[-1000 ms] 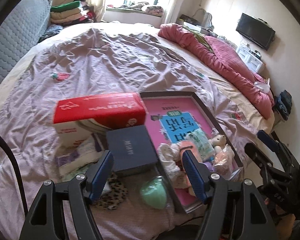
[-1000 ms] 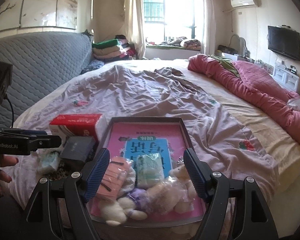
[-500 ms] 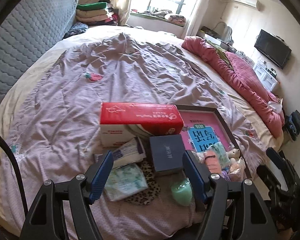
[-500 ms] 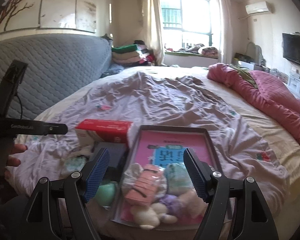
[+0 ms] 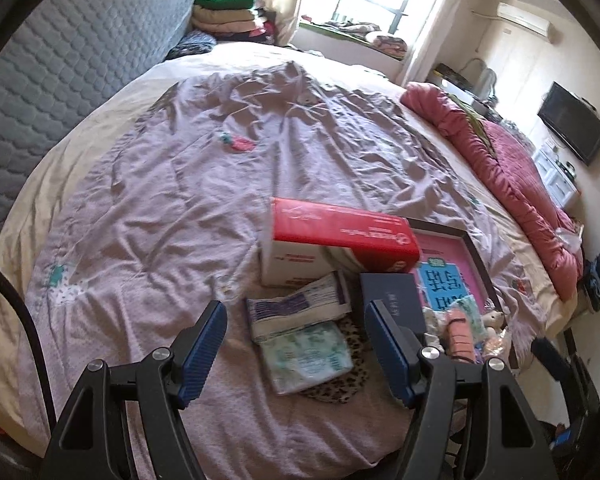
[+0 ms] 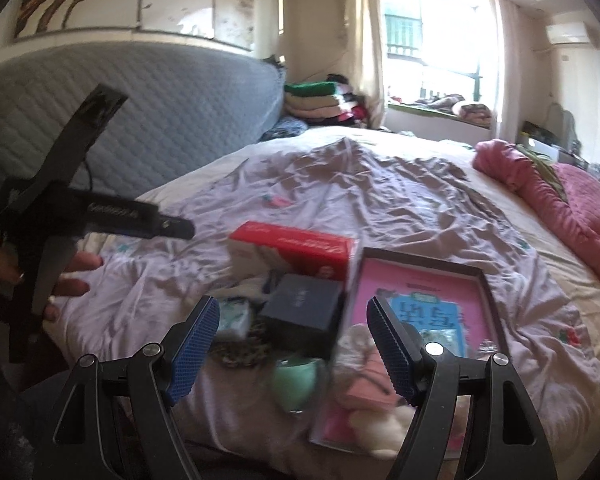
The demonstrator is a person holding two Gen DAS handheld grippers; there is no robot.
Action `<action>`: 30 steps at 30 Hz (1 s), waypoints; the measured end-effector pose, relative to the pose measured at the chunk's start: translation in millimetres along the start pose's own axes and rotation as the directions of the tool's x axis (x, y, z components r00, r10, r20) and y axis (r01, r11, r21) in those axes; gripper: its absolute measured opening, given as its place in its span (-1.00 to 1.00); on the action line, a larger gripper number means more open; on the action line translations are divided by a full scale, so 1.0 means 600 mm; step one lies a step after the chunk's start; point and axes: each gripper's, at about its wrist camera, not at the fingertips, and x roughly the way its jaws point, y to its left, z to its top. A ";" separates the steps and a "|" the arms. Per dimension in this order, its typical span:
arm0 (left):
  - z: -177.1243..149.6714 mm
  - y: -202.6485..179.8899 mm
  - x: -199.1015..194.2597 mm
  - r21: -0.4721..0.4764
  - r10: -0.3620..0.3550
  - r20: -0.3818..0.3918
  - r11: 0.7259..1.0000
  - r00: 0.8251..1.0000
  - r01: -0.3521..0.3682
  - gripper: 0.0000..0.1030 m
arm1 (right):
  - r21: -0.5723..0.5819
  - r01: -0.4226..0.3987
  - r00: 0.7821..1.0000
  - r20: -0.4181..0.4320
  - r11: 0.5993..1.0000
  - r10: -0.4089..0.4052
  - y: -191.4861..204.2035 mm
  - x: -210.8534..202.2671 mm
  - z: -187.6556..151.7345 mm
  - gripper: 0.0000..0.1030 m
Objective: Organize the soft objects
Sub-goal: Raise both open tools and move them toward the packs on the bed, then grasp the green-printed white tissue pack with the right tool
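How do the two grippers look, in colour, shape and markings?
Both grippers, left and right, have black angular frames with silver screws and two fingers faced with ribbed blue pads. Seen from the right wrist view, the left one's black side bar carries small white lettering, too blurred to read. A black cable curves beside the left gripper.

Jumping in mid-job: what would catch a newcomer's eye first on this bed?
Probably the red-topped box on the lilac bedspread, with a dark blue box just in front of it. To its right lies a pink tray crowded with small plush toys; both grippers hover open above the pile.
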 end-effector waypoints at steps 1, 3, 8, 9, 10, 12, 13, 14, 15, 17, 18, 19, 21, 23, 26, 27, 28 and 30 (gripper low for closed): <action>0.000 0.006 0.001 -0.006 0.005 -0.001 1.000 1.000 -0.005 0.37 | -0.007 -0.007 1.000 -0.005 1.000 0.007 0.004 0.003 -0.001 0.50; 0.001 0.015 0.001 -0.016 0.011 -0.003 1.000 1.000 -0.011 0.37 | -0.023 -0.018 1.000 -0.011 1.000 0.018 0.017 0.007 -0.003 0.50; -0.002 0.028 0.008 -0.020 0.017 -0.017 1.000 1.000 -0.018 0.37 | -0.048 -0.053 0.998 -0.041 0.997 0.051 0.044 0.024 -0.006 0.50; -0.003 0.029 0.010 -0.017 0.021 -0.025 1.000 0.999 -0.021 0.37 | -0.058 -0.058 0.998 -0.043 0.997 0.055 0.049 0.027 -0.006 0.50; -0.004 0.030 0.012 -0.015 0.024 -0.028 1.000 0.999 -0.024 0.37 | -0.069 -0.063 0.997 -0.048 0.996 0.060 0.054 0.030 -0.007 0.50; -0.006 0.033 0.017 -0.016 0.027 -0.035 1.000 0.999 -0.027 0.37 | -0.089 -0.068 0.996 -0.059 0.994 0.063 0.063 0.037 -0.009 0.51; -0.007 0.034 0.020 -0.018 0.025 -0.039 1.000 0.999 -0.026 0.37 | -0.095 -0.070 0.996 -0.065 0.993 0.064 0.068 0.041 -0.010 0.50; -0.009 0.036 0.023 -0.021 0.022 -0.044 1.000 0.999 -0.023 0.37 | -0.096 -0.074 0.995 -0.071 0.993 0.068 0.070 0.046 -0.010 0.51; -0.010 0.037 0.025 -0.021 0.020 -0.046 1.000 0.999 -0.021 0.37 | -0.095 -0.082 0.994 -0.078 0.992 0.075 0.073 0.050 -0.011 0.51; -0.014 0.040 0.033 -0.023 0.019 -0.058 1.000 0.998 -0.020 0.37 | -0.099 -0.093 0.992 -0.092 0.991 0.084 0.079 0.060 -0.012 0.51; -0.014 0.041 0.036 -0.024 0.019 -0.063 1.000 0.998 -0.021 0.37 | -0.102 -0.101 0.991 -0.099 0.990 0.091 0.082 0.064 -0.012 0.50; -0.016 0.043 0.041 -0.026 0.019 -0.069 0.999 0.997 -0.021 0.37 | -0.106 -0.106 0.990 -0.105 0.989 0.095 0.086 0.070 -0.012 0.50; -0.019 0.048 0.046 -0.036 0.020 -0.077 0.999 0.997 -0.022 0.37 | -0.110 -0.129 0.986 -0.121 0.986 0.115 0.096 0.083 -0.012 0.51; -0.020 0.054 0.051 -0.042 0.016 -0.079 0.999 0.997 -0.019 0.37 | -0.118 -0.147 0.983 -0.132 0.982 0.131 0.107 0.099 -0.011 0.51; -0.020 0.062 0.058 -0.052 0.008 -0.082 0.999 0.997 -0.013 0.37 | -0.151 -0.152 0.979 -0.156 0.977 0.128 0.125 0.130 -0.012 0.51; -0.017 0.066 0.064 -0.061 -0.003 -0.089 0.998 0.996 -0.003 0.37 | -0.155 -0.153 0.979 -0.162 0.976 0.128 0.128 0.141 -0.014 0.51; -0.015 0.069 0.069 -0.068 -0.016 -0.095 0.998 0.995 0.010 0.37 | -0.141 -0.162 0.976 -0.172 0.977 0.137 0.129 0.157 -0.016 0.51; -0.009 0.075 0.079 -0.088 -0.043 -0.100 0.996 0.994 0.034 0.37 | -0.118 -0.161 0.974 -0.182 0.980 0.138 0.128 0.182 -0.020 0.51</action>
